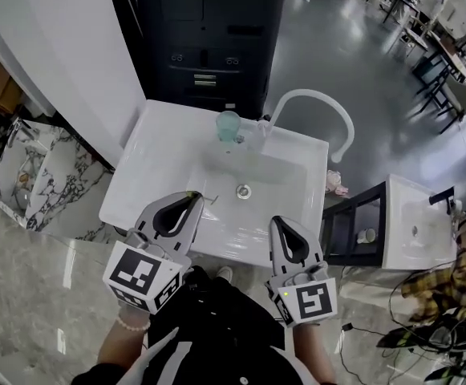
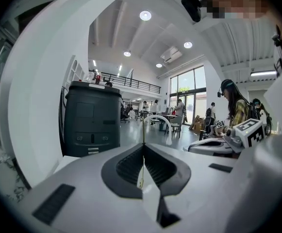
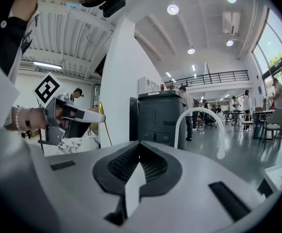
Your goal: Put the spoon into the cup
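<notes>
Spoon [image 2: 143, 132], thin and edge-on, is clamped in the closed left gripper [image 1: 194, 196] over the sink [image 1: 136, 175]; the right gripper [image 1: 279, 222] is closed and empty, so carrying it to the pale-green cup [image 1: 228, 127] beside the faucet [image 1: 321, 103] and dropping it in apparently remain.

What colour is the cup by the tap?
The cup is pale blue-green, clearest in the head view.
</notes>
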Demonstrator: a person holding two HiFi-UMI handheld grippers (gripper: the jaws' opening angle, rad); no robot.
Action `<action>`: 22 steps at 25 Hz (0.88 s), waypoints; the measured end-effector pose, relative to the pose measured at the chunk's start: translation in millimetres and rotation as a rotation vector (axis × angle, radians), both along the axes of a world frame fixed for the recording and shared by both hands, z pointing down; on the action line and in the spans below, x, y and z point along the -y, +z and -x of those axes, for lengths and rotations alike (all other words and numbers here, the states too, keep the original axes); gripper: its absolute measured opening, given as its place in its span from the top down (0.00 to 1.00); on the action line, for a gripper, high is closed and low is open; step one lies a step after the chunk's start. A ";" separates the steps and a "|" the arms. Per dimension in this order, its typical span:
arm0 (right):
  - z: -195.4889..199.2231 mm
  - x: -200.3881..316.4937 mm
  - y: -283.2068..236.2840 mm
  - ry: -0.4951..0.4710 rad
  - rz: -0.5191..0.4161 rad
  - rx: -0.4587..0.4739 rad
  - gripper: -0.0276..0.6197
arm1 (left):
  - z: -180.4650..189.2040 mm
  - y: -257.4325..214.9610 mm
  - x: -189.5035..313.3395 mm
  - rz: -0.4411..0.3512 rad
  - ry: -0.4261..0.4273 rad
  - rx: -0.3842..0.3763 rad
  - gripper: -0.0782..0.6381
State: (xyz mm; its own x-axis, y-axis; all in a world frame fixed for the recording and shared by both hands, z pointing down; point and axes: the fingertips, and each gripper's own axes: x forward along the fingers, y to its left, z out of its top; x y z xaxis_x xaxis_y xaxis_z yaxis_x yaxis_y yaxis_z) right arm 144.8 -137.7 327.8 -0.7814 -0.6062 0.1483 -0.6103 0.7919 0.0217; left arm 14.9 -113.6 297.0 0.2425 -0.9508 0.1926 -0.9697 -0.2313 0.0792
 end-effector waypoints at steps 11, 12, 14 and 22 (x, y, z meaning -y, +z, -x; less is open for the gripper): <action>0.8 23.2 13.4 0.074 0.054 -0.015 0.96 | 27.2 -1.6 45.8 -0.001 0.004 0.033 0.88; 2.5 25.5 12.8 0.076 0.042 -0.008 0.96 | 30.4 -0.4 51.2 -0.001 0.009 0.032 0.88; 5.0 30.9 12.5 0.089 0.032 -0.004 0.96 | 36.6 2.8 62.8 -0.004 0.019 0.028 0.88; 11.4 56.2 18.5 0.158 0.065 -0.005 0.96 | 55.9 11.3 109.3 0.003 0.048 0.032 0.88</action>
